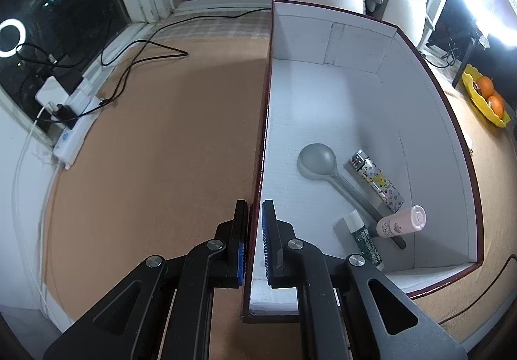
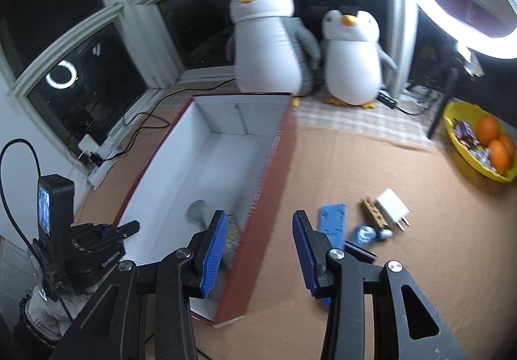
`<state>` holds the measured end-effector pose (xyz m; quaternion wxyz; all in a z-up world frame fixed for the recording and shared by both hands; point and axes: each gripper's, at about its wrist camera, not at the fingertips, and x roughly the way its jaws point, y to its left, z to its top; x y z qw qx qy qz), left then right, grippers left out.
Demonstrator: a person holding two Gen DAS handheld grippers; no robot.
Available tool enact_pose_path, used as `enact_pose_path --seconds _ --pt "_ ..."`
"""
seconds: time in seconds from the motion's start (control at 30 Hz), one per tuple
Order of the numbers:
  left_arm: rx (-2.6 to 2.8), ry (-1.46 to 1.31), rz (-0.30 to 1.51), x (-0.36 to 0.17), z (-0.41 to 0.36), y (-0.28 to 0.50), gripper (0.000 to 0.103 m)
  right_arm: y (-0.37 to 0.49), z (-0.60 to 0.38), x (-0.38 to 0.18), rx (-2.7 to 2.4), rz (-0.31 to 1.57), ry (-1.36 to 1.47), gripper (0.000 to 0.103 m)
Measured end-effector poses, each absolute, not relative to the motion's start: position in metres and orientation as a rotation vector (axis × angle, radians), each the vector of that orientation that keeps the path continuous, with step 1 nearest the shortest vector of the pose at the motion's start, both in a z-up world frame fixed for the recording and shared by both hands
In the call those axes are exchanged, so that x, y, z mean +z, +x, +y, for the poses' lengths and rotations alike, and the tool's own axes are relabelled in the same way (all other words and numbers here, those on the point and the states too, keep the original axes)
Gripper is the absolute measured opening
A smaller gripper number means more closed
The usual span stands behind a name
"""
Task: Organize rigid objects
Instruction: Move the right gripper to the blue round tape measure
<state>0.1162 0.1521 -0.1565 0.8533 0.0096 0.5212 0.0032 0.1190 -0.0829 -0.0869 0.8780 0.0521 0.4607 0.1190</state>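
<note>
A long box (image 1: 355,37), white inside and dark red outside, stands on the tan table. In it lie a grey spoon (image 1: 316,161), a patterned lighter (image 1: 378,182), a pink bottle (image 1: 400,224) and a green-and-white tube (image 1: 365,240). My left gripper (image 1: 255,217) is shut on the box's left wall near the front corner. My right gripper (image 2: 258,217) hangs open over the box's (image 2: 278,166) right wall, holding nothing. To its right on the table lie a blue flat plate (image 2: 332,224), a wooden piece (image 2: 373,213), a white charger plug (image 2: 391,206) and a small clear-blue item (image 2: 365,234).
Two penguin plush toys (image 2: 268,43) stand behind the box by the window. A yellow bowl (image 2: 458,146) with oranges sits at the far right. A power strip (image 1: 72,133) with cables lies along the left edge. A ring light (image 2: 452,27) glows at the upper right.
</note>
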Motion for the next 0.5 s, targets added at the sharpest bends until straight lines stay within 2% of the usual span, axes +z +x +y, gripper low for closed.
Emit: enact_pose_path --seconds 0.3,0.5 --pt "-0.054 0.047 1.105 -0.155 0.153 0.117 0.008 0.098 -0.156 -0.120 0.064 1.005 0.203 0.039" --pt "-0.107 0.079 1.101 -0.153 0.154 0.120 0.008 0.089 -0.171 -0.155 0.000 1.061 0.267 0.039"
